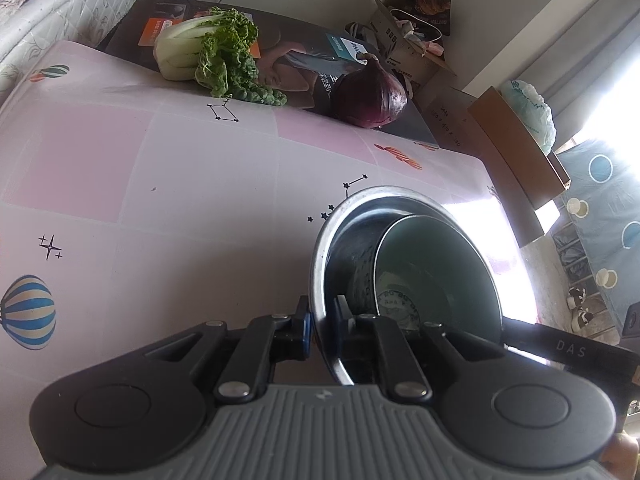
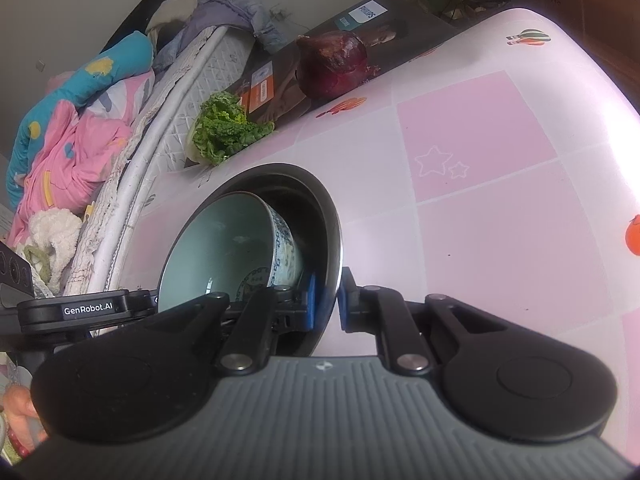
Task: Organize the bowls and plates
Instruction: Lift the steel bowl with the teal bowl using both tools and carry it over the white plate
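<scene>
A steel bowl (image 1: 360,208) (image 2: 320,208) stands on the pink checked tablecloth (image 1: 160,200) (image 2: 500,220). Inside it leans a blue-and-white ceramic bowl (image 1: 440,264) (image 2: 224,248) with a pale green inside. My left gripper (image 1: 322,324) is shut on the steel bowl's left rim, one finger outside and one inside. My right gripper (image 2: 327,300) is shut on the opposite rim in the same way. In each wrist view the other gripper's black body (image 1: 568,348) (image 2: 80,312) shows beside the bowl.
A leafy cabbage (image 1: 208,56) (image 2: 224,128) and a red cabbage (image 1: 372,96) (image 2: 332,64) lie on a dark printed box (image 1: 288,52) at the table's far edge. A mattress with bedding (image 2: 80,128) lies past one side, cardboard boxes (image 1: 516,144) past the other.
</scene>
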Available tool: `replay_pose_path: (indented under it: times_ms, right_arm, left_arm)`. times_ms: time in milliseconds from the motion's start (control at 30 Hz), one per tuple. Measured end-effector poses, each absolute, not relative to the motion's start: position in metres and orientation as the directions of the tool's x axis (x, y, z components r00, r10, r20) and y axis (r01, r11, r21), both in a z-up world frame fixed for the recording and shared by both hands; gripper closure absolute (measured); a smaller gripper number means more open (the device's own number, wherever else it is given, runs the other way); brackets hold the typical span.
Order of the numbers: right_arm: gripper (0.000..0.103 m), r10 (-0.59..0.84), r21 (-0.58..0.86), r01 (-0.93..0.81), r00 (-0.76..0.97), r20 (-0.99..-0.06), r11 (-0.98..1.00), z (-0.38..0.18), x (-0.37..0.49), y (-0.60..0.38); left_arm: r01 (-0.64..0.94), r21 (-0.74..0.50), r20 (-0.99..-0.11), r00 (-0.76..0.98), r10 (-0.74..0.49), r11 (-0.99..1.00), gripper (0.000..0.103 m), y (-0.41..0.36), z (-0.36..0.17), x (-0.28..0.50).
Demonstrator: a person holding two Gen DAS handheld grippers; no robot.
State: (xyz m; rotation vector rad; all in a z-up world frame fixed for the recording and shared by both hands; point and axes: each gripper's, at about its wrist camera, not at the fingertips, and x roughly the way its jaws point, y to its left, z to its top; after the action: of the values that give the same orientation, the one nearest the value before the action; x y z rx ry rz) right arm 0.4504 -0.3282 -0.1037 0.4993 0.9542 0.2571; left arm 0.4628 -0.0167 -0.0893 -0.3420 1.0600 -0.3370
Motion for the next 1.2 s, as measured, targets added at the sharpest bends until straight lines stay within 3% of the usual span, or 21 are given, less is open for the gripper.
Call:
replay_pose_path:
  times_ms: [1200]
  right_arm:
    - [0.093, 0.428, 0.532, 0.025, 0.561, -0.708, 0.847, -0.1071, 0.4541, -0.3266]
  left_arm:
    - [0.087, -0.425, -0.765, 0.498, -0.409, 0.901, 0.094, -0.0165, -0.081, 0.4608]
